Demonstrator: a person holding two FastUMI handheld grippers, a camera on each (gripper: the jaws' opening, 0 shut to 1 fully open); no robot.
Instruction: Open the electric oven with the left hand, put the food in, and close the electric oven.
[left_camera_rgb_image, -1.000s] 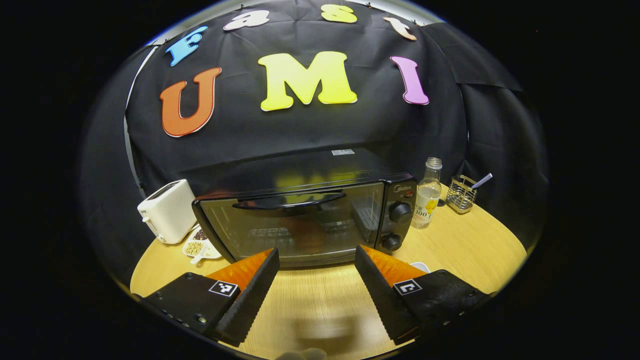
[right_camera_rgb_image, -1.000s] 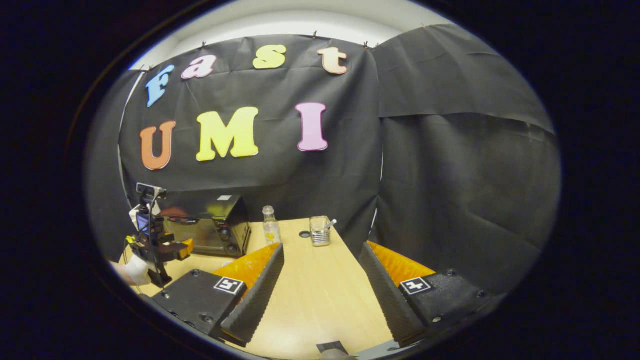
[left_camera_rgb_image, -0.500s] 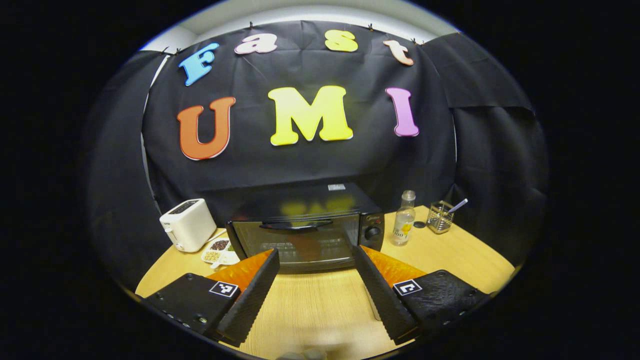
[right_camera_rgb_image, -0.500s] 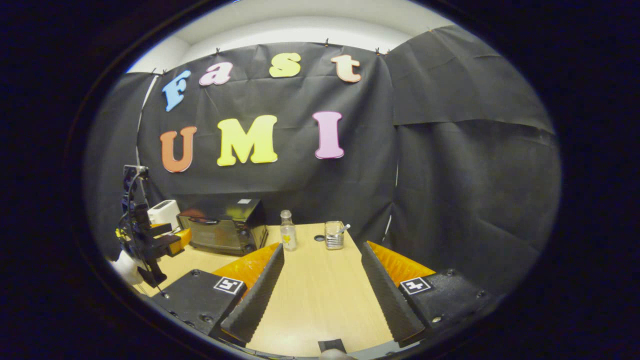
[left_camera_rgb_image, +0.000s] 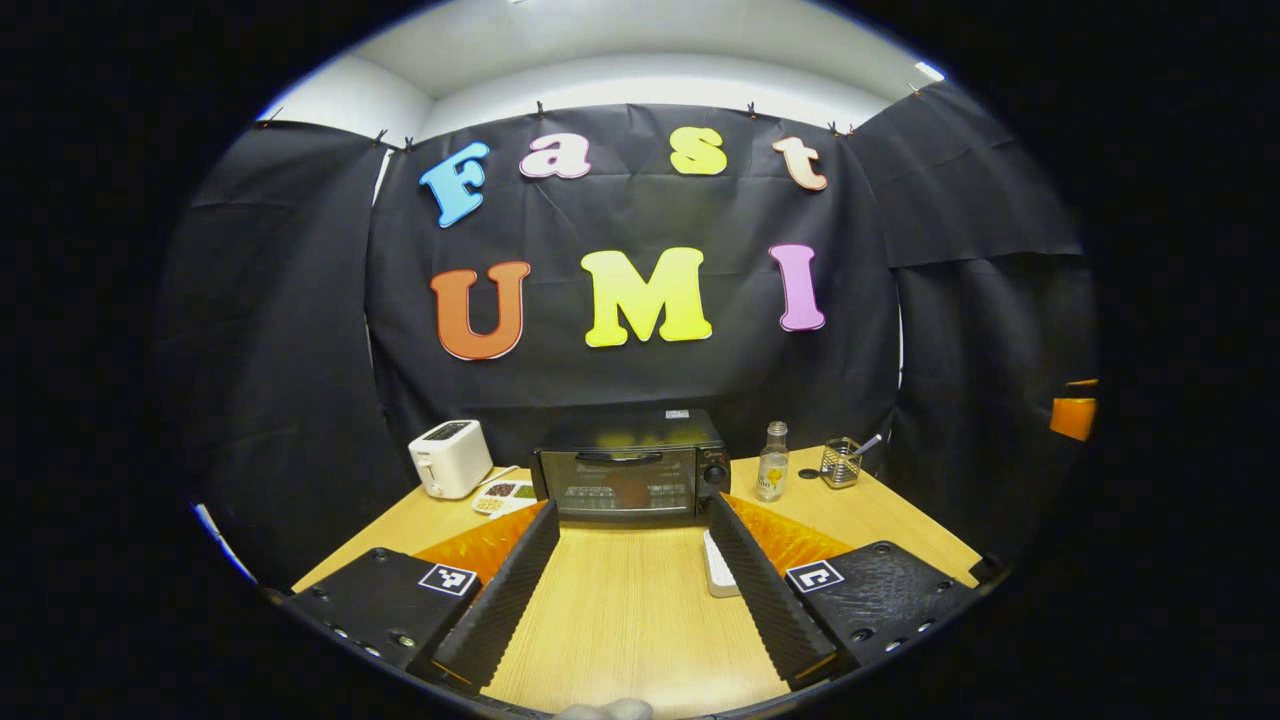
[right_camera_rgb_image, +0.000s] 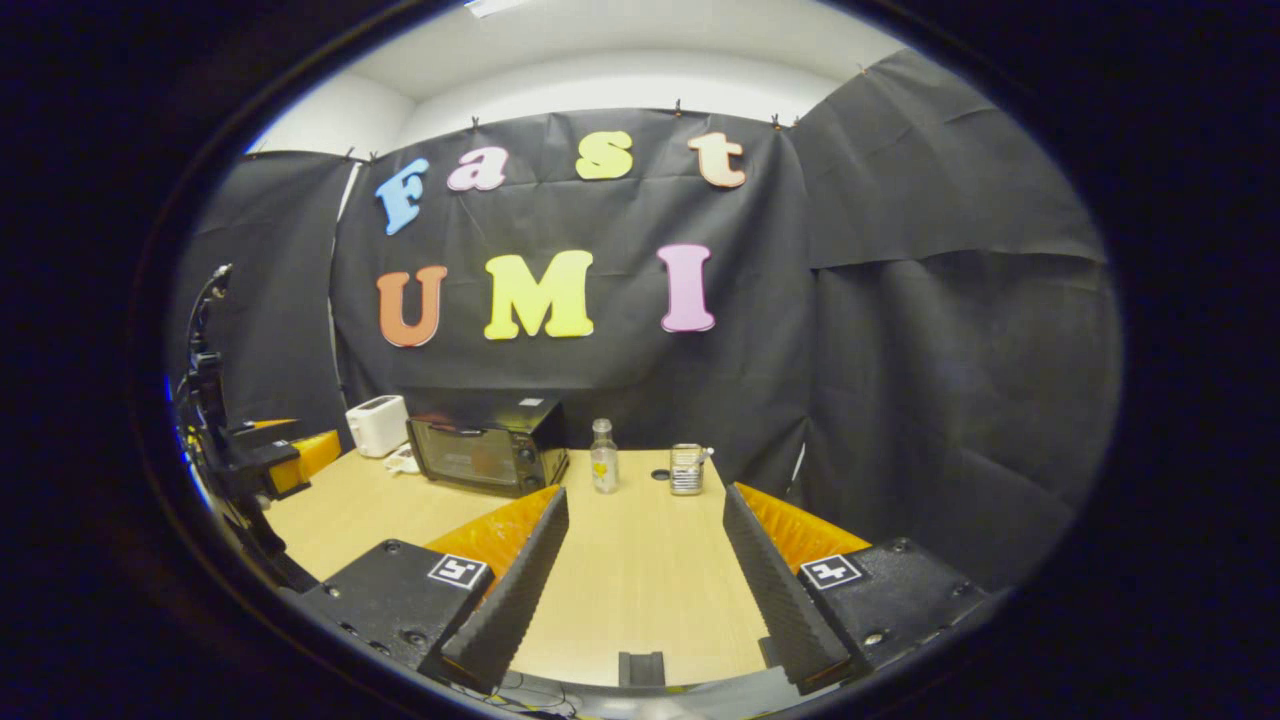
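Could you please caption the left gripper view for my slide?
Open left gripper faces the closed oven across the table.

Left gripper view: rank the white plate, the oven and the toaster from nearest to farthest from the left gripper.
1. White plate: on the table, tucked against the left gripper by its right finger.
2. Oven: straight ahead, door shut.
3. Toaster: left of the oven, at the table's back corner, slightly farther.

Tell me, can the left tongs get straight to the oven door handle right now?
Probably yes: the left tongs are open and face the oven door handle across bare table, though far off.
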